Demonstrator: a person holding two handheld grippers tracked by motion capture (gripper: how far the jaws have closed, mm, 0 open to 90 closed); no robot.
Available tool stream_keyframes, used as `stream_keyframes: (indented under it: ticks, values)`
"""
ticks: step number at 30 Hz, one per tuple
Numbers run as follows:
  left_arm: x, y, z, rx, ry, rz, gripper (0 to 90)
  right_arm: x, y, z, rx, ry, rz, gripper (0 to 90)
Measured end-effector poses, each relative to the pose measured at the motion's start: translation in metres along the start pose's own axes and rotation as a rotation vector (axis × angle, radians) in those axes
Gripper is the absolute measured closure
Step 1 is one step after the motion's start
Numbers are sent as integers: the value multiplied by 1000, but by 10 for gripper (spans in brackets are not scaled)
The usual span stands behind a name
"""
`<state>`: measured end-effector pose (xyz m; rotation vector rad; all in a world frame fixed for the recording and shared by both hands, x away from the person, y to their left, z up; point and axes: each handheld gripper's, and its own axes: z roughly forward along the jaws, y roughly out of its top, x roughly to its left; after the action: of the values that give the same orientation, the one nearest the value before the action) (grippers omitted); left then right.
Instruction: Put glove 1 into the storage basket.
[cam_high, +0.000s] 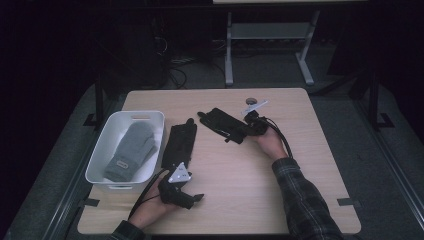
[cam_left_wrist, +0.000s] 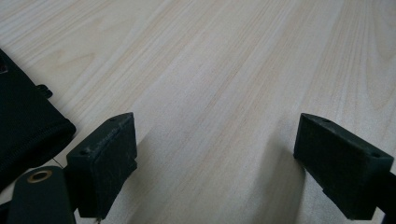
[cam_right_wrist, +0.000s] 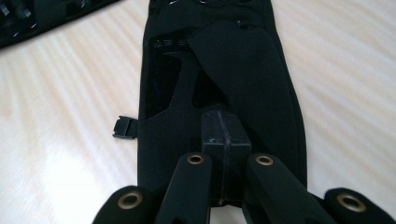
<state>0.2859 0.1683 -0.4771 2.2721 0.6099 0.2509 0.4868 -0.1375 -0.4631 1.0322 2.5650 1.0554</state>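
Observation:
Two black gloves lie on the wooden table. One black glove (cam_high: 222, 124) (cam_right_wrist: 243, 65) lies slanted at the middle back. My right gripper (cam_high: 249, 126) (cam_right_wrist: 226, 133) sits low over its cuff end, jaws shut pad against pad, with no fabric visible between them. The other black glove (cam_high: 180, 142) (cam_left_wrist: 23, 126) lies beside the white bin. My left gripper (cam_high: 192, 200) (cam_left_wrist: 215, 140) rests near the front edge just below that glove, open, with bare table between its jaws.
A white bin (cam_high: 100, 150) at the table's left holds a grey mitten (cam_high: 131, 150). A small dark disc (cam_high: 251, 101) lies near the back edge. Bare wood spreads across the table's right half and front.

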Motion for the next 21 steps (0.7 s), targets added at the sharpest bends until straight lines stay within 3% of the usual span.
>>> stream_keyframes:
  ticks: [4,21]
  values:
    - [0,0,0,0,0,0,122,4,-15,-12,-5,9,15,900]
    - [0,0,0,-1,-2,0,121,36,-64,-63,65,12,-65,900]
